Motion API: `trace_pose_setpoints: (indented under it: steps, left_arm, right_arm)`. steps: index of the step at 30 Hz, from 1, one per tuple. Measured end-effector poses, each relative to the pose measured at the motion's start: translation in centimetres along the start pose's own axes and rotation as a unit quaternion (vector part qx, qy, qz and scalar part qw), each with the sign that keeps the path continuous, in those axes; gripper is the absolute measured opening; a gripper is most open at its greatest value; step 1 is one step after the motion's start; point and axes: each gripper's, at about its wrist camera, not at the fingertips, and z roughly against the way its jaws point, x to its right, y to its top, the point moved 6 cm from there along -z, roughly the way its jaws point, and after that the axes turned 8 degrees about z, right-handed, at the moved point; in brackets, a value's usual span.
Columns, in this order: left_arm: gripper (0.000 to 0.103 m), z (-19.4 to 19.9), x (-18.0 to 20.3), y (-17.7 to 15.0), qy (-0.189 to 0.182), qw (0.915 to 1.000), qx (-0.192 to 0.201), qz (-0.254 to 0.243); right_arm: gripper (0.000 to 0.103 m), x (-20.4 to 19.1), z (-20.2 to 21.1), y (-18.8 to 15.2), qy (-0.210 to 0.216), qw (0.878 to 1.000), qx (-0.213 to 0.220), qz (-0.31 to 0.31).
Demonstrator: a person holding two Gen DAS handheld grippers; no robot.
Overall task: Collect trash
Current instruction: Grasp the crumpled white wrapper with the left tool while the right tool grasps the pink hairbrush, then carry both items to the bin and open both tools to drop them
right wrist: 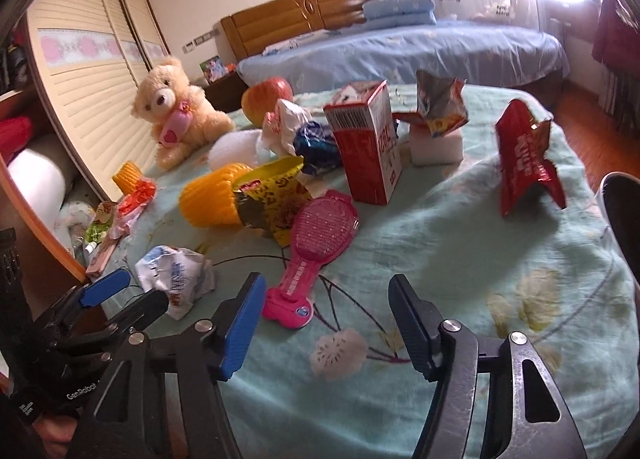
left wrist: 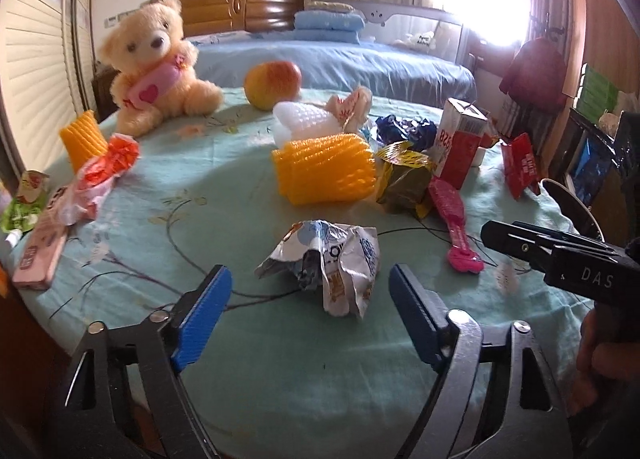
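Note:
A crumpled white and blue wrapper (left wrist: 325,263) lies on the green tablecloth (left wrist: 248,371), just ahead of my open left gripper (left wrist: 310,291), between its blue pads and not touched. The same wrapper (right wrist: 176,279) shows in the right wrist view beside the left gripper (right wrist: 120,295). My right gripper (right wrist: 326,311) is open and empty above bare cloth, near a pink hairbrush (right wrist: 316,235). More trash lies behind: a yellow foam net (left wrist: 326,167), a yellow-green snack bag (left wrist: 404,179), a red carton (left wrist: 460,143), a red wrapper (right wrist: 524,159), an orange wrapper (left wrist: 108,167).
A teddy bear (left wrist: 156,63) and an apple (left wrist: 272,83) sit at the far side of the table. A pink box (left wrist: 38,255) lies at the left edge. A bed (left wrist: 340,59) stands behind the table. A dark bin rim (right wrist: 620,219) is at the right.

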Motion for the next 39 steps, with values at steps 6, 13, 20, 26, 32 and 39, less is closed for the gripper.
trace_pose_setpoints:
  steps: [6,13,20,26,32,39]
  left_arm:
    - [0.058,-1.9,-0.4,0.1,-0.020,0.9994,-0.028,0.010]
    - [0.024,-2.2,0.1,0.6,-0.045,0.9985,-0.030,0.001]
    - [0.009,-1.5,1.3,0.7,-0.057,0.9981,-0.022,-0.013]
    - [0.004,-0.9,3.2,1.0,-0.085,0.9960,-0.023,-0.017]
    - [0.004,-0.4,5.5,0.9,-0.108,0.9935,-0.027,-0.025]
    - [0.004,-0.2,9.5,0.3,-0.133,0.9890,-0.035,-0.055]
  right_arm:
    - [0.064,-0.8,-2.2,0.8,0.001,1.000,-0.023,0.011]
    - [0.040,-1.2,-3.9,1.2,-0.028,0.998,-0.039,0.034]
    - [0.020,-0.1,-3.0,1.0,-0.010,0.999,-0.031,0.018]
    - [0.020,1.1,-1.1,0.6,-0.007,1.000,-0.018,0.005]
    - [0.020,3.2,1.2,0.1,-0.013,1.000,-0.003,-0.013]
    - [0.020,6.1,3.5,-0.9,-0.027,0.999,0.010,-0.036]
